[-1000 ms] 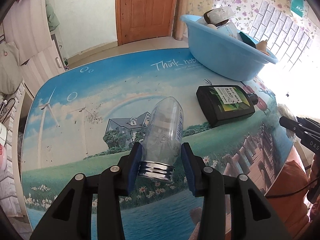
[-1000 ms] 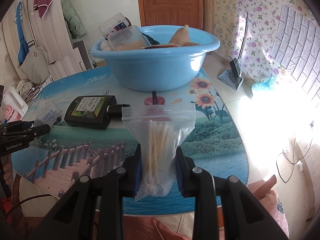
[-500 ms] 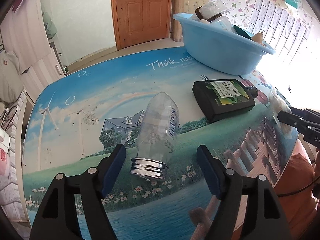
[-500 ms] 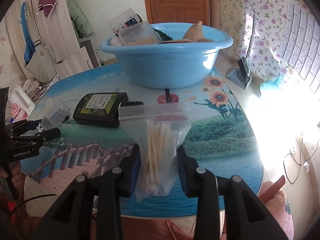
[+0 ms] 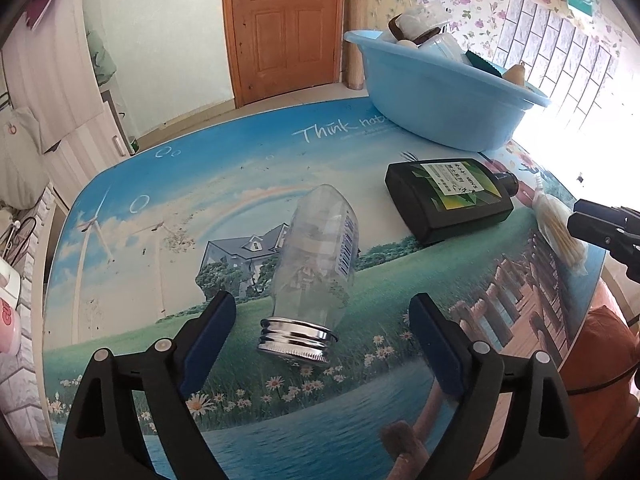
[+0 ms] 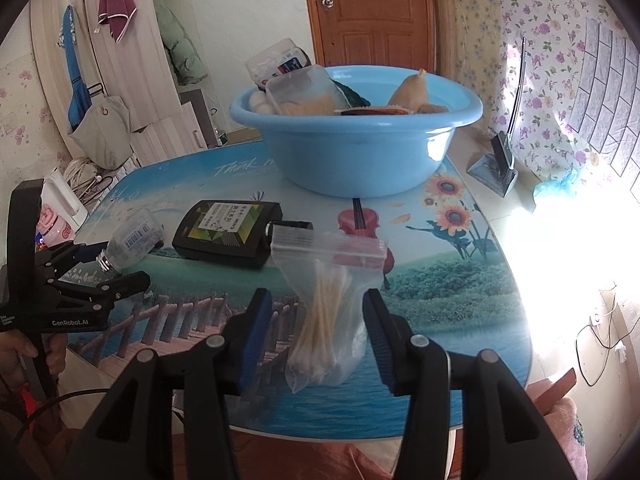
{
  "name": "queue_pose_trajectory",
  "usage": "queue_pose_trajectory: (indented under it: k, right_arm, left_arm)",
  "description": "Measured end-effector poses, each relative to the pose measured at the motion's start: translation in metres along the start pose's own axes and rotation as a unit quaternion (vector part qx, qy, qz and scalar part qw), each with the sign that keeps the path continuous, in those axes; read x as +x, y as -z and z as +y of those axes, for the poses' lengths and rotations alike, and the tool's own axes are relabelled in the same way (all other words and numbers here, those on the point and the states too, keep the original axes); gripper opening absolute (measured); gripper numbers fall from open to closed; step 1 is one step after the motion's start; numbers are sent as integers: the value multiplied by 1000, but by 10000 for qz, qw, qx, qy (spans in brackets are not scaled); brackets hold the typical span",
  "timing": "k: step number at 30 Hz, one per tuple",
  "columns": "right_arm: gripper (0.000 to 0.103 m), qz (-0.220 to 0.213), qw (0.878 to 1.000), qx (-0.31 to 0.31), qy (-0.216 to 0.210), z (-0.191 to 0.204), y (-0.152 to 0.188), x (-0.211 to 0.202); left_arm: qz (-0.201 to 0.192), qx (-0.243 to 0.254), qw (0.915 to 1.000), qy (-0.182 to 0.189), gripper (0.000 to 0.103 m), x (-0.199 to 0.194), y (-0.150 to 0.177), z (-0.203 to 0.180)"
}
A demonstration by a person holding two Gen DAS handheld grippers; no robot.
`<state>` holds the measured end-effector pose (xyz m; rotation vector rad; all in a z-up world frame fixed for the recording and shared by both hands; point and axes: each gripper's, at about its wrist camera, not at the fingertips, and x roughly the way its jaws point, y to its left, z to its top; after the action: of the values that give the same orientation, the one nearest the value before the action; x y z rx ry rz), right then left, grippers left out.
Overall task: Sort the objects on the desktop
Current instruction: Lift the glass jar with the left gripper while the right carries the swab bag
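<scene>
A clear jar (image 5: 316,256) with a silver screw lid lies on its side on the picture-printed table (image 5: 208,184). My left gripper (image 5: 320,332) is open, its jaws either side of the lid and apart from it. A zip bag of cotton swabs (image 6: 328,308) lies on the table between the open jaws of my right gripper (image 6: 316,336). A flat black bottle (image 5: 448,196) lies beyond both; it also shows in the right wrist view (image 6: 228,228). A light blue basin (image 6: 356,148) holding several items stands at the back.
The table's near edge runs just under both grippers. A grey stand (image 6: 496,164) sits right of the basin. A wooden door (image 5: 284,28) and cupboards stand behind the table. Bright window glare washes out the right side.
Both grippers have opened. The left let go of the jar and the right let go of the swab bag; both objects now rest on the table.
</scene>
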<state>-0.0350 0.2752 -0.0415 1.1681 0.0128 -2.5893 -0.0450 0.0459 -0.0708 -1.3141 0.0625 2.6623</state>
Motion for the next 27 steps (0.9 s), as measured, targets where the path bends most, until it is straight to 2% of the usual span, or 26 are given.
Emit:
queue_pose_trajectory:
  k: [9, 15, 16, 18, 20, 21, 24, 27]
  right_arm:
    - [54, 127, 9996, 233, -15, -7, 3, 8]
    - [54, 185, 9997, 145, -1, -2, 6, 16]
    - [54, 207, 9997, 151, 9, -1, 6, 18]
    - [54, 223, 9996, 145, 41, 0, 8, 21]
    - [54, 284, 9995, 160, 54, -2, 10, 24]
    - [54, 238, 9996, 137, 84, -1, 10, 23]
    - [54, 218, 9997, 117, 44, -2, 11, 23]
    - [51, 162, 9997, 185, -26, -5, 10, 20]
  left_arm:
    - [-131, -605, 9973, 396, 88, -3, -2, 25]
    - [-81, -263, 9986, 443, 88, 4, -10, 14]
    - [-79, -199, 9986, 490, 85, 5, -11, 11]
    - [-101, -8, 9986, 528, 72, 4, -11, 4]
    - [-112, 286, 9990, 309, 48, 5, -11, -5]
    - [-124, 354, 9989, 297, 43, 5, -11, -7]
    - [-146, 139, 9984, 525, 41, 3, -11, -4]
    - [-217, 98, 9984, 508, 40, -1, -11, -1]
